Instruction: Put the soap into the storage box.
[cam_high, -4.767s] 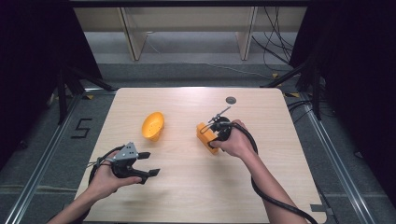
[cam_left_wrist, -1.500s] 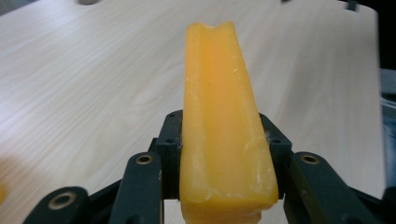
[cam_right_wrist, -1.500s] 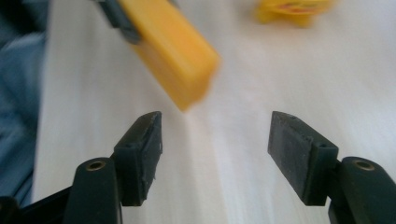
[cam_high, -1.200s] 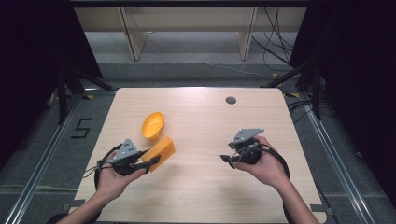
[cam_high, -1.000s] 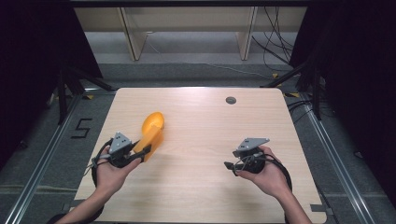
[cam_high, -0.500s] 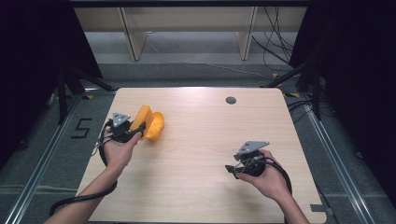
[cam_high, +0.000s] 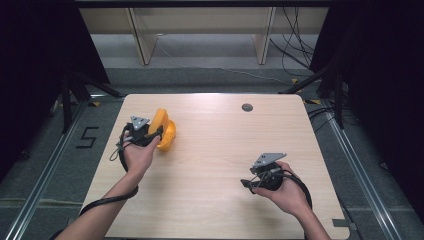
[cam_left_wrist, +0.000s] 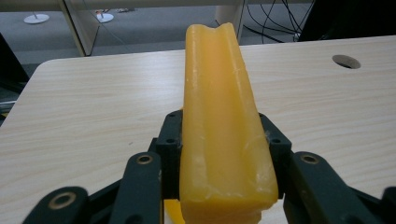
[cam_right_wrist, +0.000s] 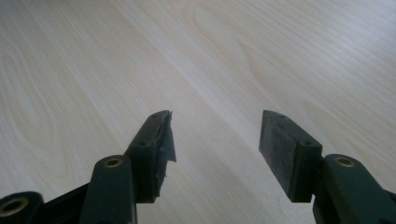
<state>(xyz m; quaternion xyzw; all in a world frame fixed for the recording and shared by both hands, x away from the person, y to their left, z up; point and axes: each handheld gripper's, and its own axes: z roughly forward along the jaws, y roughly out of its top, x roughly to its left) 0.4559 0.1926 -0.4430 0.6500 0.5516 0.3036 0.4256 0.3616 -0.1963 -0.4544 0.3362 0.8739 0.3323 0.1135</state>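
My left gripper (cam_high: 150, 135), clamped on the long yellow plastic piece (cam_left_wrist: 223, 126), has carried it beside the yellow half-shell (cam_high: 169, 136), so mating looks next, while my right gripper (cam_right_wrist: 215, 140), jaws just widening, waits empty.

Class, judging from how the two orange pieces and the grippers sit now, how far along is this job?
Done: the left gripper has one orange piece clamped and lifted. In hand: it holds that piece right beside the second orange piece. Left: probably fitting them together and letting go. The right gripper rests open over bare table.
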